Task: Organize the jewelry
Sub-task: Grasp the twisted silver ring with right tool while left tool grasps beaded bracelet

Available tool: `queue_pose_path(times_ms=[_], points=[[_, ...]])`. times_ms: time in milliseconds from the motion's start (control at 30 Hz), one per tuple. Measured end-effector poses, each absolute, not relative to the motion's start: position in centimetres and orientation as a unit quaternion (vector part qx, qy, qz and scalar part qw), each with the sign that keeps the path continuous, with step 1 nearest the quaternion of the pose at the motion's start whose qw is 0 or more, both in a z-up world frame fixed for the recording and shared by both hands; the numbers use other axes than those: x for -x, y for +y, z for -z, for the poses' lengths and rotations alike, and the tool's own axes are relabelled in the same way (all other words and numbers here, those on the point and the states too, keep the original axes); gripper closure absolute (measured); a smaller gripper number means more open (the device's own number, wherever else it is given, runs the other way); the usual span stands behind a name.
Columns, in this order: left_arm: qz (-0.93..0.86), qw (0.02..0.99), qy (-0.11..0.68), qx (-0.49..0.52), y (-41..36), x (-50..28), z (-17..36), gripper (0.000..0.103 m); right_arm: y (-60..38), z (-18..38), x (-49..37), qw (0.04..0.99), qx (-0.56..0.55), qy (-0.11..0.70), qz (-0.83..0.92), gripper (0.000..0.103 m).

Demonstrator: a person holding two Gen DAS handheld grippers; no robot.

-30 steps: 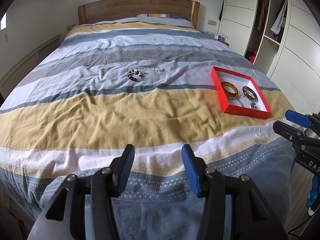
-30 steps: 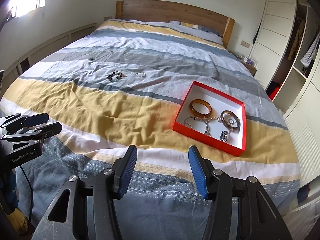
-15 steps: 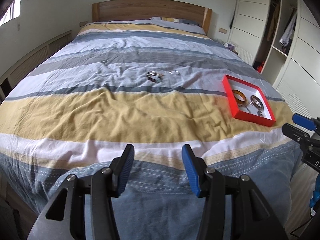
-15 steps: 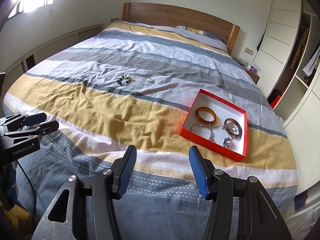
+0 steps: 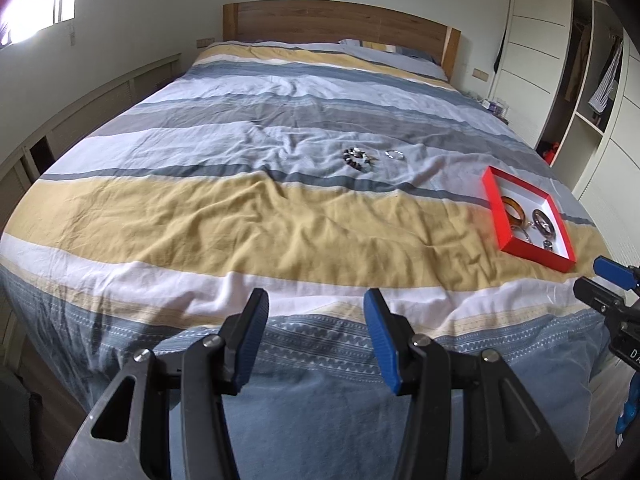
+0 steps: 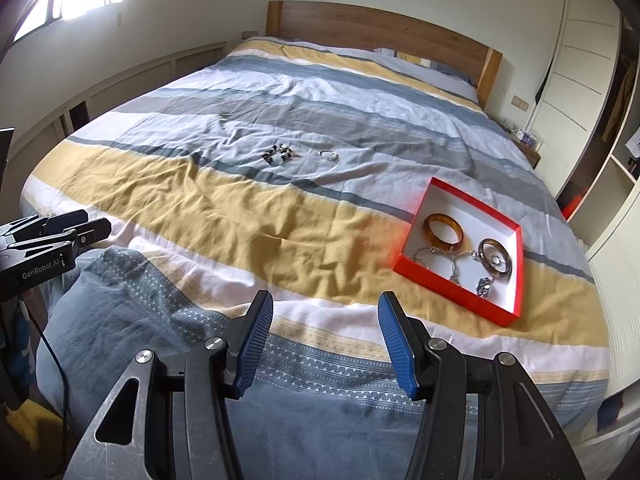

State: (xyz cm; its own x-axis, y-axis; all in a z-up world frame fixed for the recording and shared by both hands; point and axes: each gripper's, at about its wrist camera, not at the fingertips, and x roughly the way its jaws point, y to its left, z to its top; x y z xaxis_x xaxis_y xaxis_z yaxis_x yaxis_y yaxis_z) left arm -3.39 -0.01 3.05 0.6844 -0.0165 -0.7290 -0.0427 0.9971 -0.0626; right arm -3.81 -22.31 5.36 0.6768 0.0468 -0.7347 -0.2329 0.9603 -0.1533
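Observation:
A red box (image 6: pixel 456 282) with a white inside lies on the striped bedspread at the right, also seen as the red box (image 5: pixel 498 210) in the left wrist view. It holds an amber bangle (image 6: pixel 443 231), a brown bangle (image 6: pixel 496 263) and silver chain pieces (image 6: pixel 454 260). Farther up the bed lie a dark beaded bracelet (image 5: pixel 358 159) and a thin silver ring-shaped bracelet (image 5: pixel 394 155), seen again as the beaded bracelet (image 6: pixel 280 154) and silver bracelet (image 6: pixel 328 155). My left gripper (image 5: pixel 316 316) and right gripper (image 6: pixel 325 316) both hover open over the foot of the bed, holding nothing.
A wooden headboard (image 6: pixel 380 30) closes the far end of the bed. White wardrobes with open shelves (image 5: pixel 592 92) stand along the right. A low wooden ledge (image 6: pixel 132 80) runs along the left wall under a window. A small bedside table (image 6: pixel 528 144) sits by the headboard.
Both views have shifted, so the bed's left side and window show more. The red box and loose bracelets sit farther right in the left view. Both grippers' jaws kept their width.

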Motion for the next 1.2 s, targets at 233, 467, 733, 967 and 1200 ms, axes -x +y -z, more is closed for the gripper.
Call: queue_pose_path(times_ms=[233,467,733,967,1200], points=[[-0.033,0.919,0.392,0.031,0.9,4.3,-3.8,0.056,-23.0,-5.7,3.8,0.914,0.091,0.386,-0.087,0.048],[-0.04,0.908,0.414,0.04,2.7,2.8,-1.8,0.055,-23.3,-4.7,1.3,0.913,0.063,0.391,-0.1,0.048],[-0.028,0.896,0.438,0.061,4.2,-1.8,0.5,0.055,-22.4,-2.9,-4.9,0.907,0.045,0.403,-0.117,0.048],[0.014,0.897,0.436,0.077,3.2,-9.6,0.5,0.055,-22.7,-0.9,-11.7,0.901,0.041,0.416,-0.12,0.048],[0.082,0.896,0.433,0.058,-0.8,-19.0,1.5,0.054,-23.0,0.8,-18.5,0.899,0.037,0.419,-0.122,0.048]])
